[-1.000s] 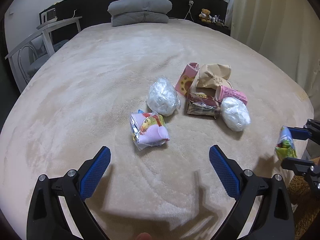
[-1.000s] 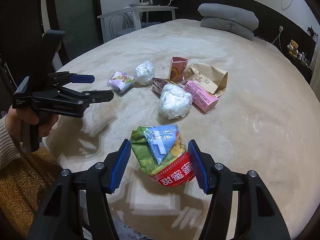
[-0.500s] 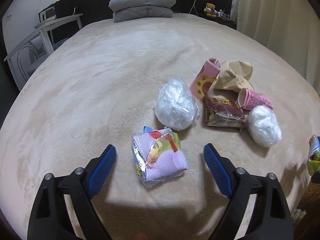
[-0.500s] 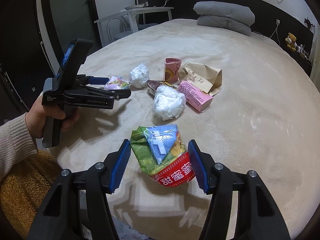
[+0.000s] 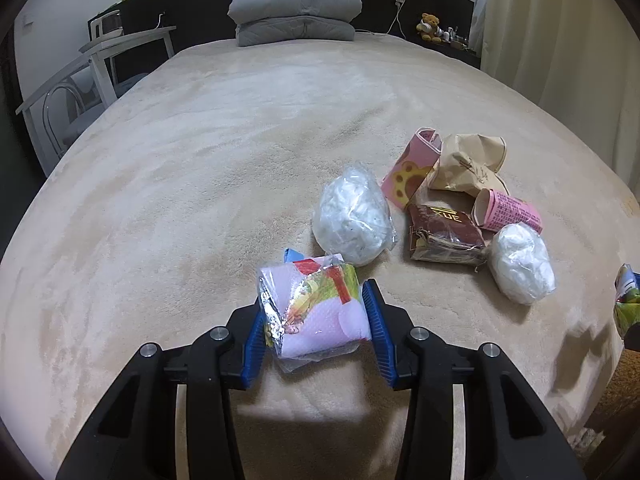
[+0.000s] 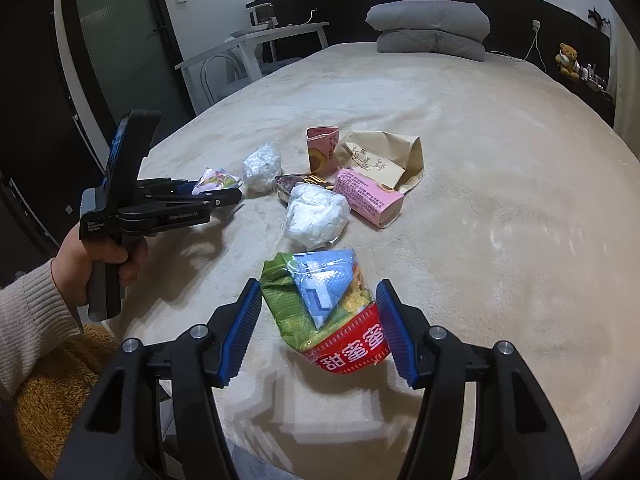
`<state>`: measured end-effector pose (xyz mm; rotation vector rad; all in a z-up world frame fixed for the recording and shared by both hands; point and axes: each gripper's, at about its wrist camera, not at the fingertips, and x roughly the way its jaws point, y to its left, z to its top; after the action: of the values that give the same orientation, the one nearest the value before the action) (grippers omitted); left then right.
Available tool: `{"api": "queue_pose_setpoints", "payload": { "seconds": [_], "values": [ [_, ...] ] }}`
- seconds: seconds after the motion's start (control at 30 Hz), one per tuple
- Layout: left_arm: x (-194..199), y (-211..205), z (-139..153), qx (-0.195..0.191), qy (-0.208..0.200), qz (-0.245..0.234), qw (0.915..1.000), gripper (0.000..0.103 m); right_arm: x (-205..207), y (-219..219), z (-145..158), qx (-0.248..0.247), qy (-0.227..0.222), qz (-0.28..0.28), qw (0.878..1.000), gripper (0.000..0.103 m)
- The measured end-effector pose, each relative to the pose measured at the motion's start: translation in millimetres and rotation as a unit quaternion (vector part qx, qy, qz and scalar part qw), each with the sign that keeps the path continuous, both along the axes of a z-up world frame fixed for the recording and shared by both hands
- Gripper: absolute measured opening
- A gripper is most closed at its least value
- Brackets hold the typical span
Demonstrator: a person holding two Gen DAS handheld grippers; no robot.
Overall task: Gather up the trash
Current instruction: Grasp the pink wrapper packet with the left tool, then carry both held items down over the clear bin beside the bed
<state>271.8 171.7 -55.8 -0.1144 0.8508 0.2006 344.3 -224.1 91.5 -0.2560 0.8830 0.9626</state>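
Note:
A pink foil snack packet (image 5: 316, 316) lies on the beige bed cover (image 5: 200, 200). My left gripper (image 5: 314, 312) has a blue pad against each side of it, and its jaws are closing on it. The right wrist view shows the same left gripper (image 6: 224, 192) at the left, around the packet (image 6: 216, 178). My right gripper (image 6: 320, 300) is shut on a green and red snack bag (image 6: 332, 320), held just above the cover. Only an edge of that bag (image 5: 626, 296) shows in the left wrist view.
More trash lies in a cluster: two white plastic bundles (image 5: 352, 220) (image 5: 522, 268), a brown wrapper (image 5: 444, 232), a pink carton (image 5: 508, 212), a pink cup (image 5: 412, 168), a paper bag (image 5: 468, 164). Grey pillows (image 5: 296, 16) at the headboard. A white table (image 5: 96, 64) stands left.
My left gripper has moved forward over the pink packet and its jaws have come in from wide open to both sides of it. The right gripper still holds its bag.

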Motion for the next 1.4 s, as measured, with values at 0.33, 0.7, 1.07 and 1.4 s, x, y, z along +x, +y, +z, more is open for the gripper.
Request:
{"api": "queue_pose_setpoints", "payload": {
  "seconds": [0.33,0.7,1.07,1.4],
  "values": [
    [-24.9,-13.6,14.4,-0.018,-0.021,0.0,0.9996,0.043,-6.8,-2.4,2.8,0.004,-0.008,-0.001,1.0,0.059],
    [-66.8,-45.5,43.7,-0.05,-0.075,-0.012,0.9958,0.043,-21.3,-5.2,5.5,0.012,-0.014,-0.007,1.0,0.059],
    [-96.9,-87.5,41.0,-0.063,-0.083,-0.038,0.9938,0.043,-39.0,-31.5,13.9,0.027,-0.025,-0.032,0.999,0.059],
    [-139.8,-118.5,40.0,-0.079,-0.1,-0.043,0.9909,0.043,-68.7,-69.7,15.5,0.043,-0.021,-0.065,0.997,0.059]
  ]
}}
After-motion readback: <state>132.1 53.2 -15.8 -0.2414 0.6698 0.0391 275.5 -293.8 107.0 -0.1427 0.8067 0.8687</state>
